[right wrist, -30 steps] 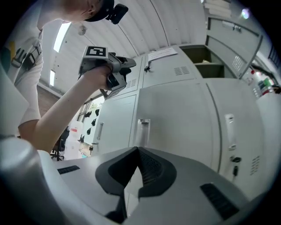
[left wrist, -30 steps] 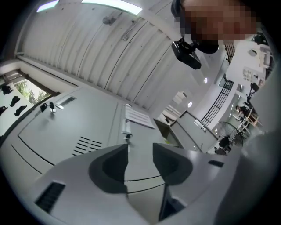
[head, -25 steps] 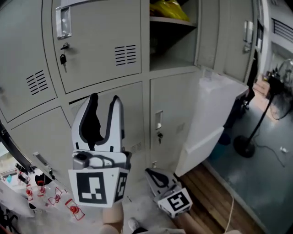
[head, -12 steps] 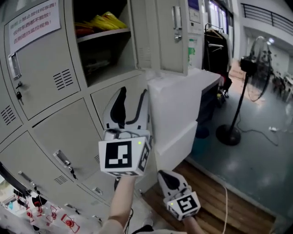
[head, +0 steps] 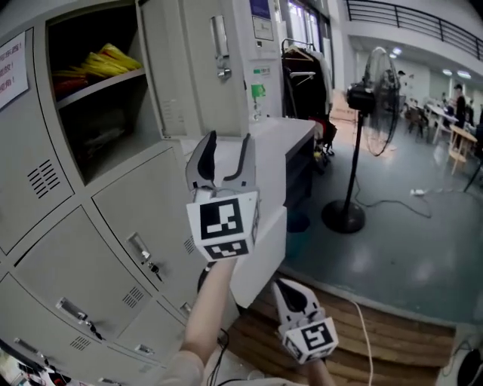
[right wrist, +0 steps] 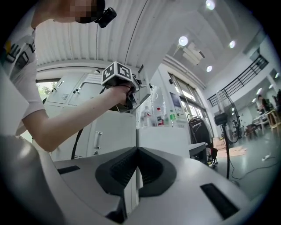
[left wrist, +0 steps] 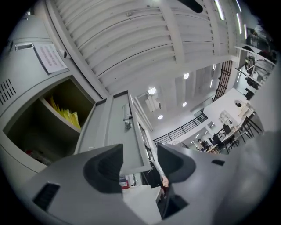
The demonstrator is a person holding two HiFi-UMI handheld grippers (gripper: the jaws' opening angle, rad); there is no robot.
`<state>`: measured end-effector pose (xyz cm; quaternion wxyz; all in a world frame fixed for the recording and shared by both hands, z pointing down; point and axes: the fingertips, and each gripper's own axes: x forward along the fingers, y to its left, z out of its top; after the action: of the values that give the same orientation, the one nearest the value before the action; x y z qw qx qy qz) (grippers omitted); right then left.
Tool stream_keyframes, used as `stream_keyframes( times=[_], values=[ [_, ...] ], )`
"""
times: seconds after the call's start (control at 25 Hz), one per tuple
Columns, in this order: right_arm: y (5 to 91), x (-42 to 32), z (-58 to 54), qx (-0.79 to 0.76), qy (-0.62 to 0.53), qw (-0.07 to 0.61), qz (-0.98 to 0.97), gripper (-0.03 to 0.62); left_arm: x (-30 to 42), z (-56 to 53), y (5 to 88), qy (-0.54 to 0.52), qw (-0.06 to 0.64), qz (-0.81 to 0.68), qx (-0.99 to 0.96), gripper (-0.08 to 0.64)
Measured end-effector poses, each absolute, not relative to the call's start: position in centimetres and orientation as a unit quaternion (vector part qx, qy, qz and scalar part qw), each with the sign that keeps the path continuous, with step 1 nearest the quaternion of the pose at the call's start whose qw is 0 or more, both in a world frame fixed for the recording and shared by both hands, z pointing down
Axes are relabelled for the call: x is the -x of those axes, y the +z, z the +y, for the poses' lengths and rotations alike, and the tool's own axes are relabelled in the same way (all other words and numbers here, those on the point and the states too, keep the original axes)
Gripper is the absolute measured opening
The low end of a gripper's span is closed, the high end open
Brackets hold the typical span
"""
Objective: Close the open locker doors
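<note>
Two grippers are being held before grey lockers (head: pixel 113 226): the left gripper (head: pixel 227 149), its jaws having just been opening with nothing between them, and the right gripper (head: pixel 287 292), closed and empty. The open locker door (head: pixel 200 75) is being shown upper left; labels (head: pixel 262 9) beside it are unreadable. A fan (head: pixel 375 75) is being shown far right on grey floor (head: pixel 407 249).

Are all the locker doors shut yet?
Not yet. The lower locker doors look shut already. The left gripper is raised toward the open door, its jaws just opening with nothing between them; the right gripper hangs low, shut and empty. Left to do: swing that door closed over the shelf with the yellow things.
</note>
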<state>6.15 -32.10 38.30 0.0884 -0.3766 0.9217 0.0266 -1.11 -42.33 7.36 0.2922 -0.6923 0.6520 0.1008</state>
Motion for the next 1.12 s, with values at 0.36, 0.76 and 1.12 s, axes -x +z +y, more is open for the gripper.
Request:
stream_keyframes(
  times=[0.36,0.76,1.12],
  values=[
    [38.5,-7.3,-35.8,0.425,0.023,0.091,0.900,0.005,0.1,-47.5,6.7,0.087,0.314,0.650,0.686,0.235],
    [38.6,-6.7,-37.0,0.434,0.016,0.089,0.897,0.005,0.7,-48.7,6.9,0.087,0.324,0.653,0.679,0.233],
    [39.0,-5.7,-36.3,0.417,0.015,0.085,0.905,0.005,1.3,-45.7,6.7,0.092,0.334,0.646,0.680,0.233]
  ],
)
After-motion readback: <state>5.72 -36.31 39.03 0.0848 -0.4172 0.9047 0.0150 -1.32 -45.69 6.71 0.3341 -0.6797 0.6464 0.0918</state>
